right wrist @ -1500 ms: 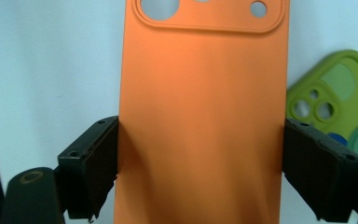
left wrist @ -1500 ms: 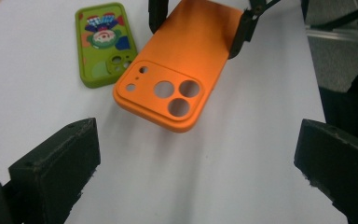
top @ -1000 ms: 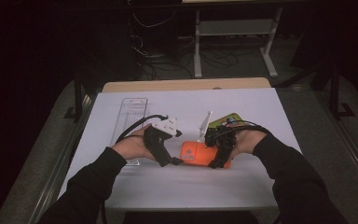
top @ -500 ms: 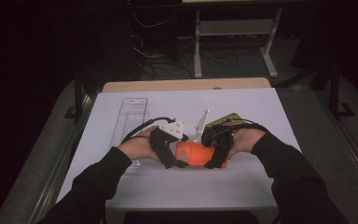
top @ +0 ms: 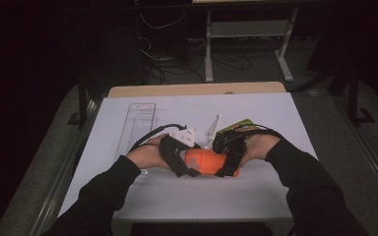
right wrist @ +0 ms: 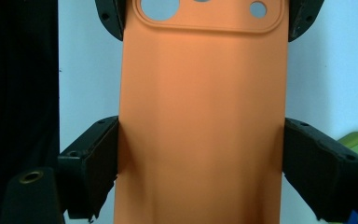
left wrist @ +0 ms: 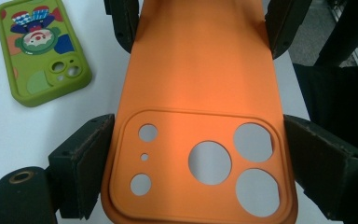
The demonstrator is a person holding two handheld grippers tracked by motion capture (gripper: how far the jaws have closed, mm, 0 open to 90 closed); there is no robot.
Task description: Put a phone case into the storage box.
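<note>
The soft orange silicone phone case (top: 204, 161) lies back-up near the middle of the white table (top: 285, 113), its long axis running nine o'clock to three o'clock in the high view, and it is caught at both ends. At nine o'clock sits the camera-cutout end, and there the left gripper (left wrist: 193, 154) has just been closing: in the left gripper view its two black pads sit flush against the case's long edges, one at each side of the raised camera block, so I read it as clamped on. At three o'clock the right gripper (right wrist: 200, 158) squeezes the plain end, pads tight to both edges, the orange skin dimpling slightly between them.

So the grippers face each other along the case's length, equally near, each owning one end. Whatever comes next, a flex, a lift or a flip, looks to me like it turns on that shared long axis, with both hands needing to move together.

Further out, at one o'clock from the case, a green cartoon-printed phone case (left wrist: 42, 51) lies flat. At eleven o'clock rests a clear plastic packaging tray (top: 137, 123), lengthways toward twelve.
</note>
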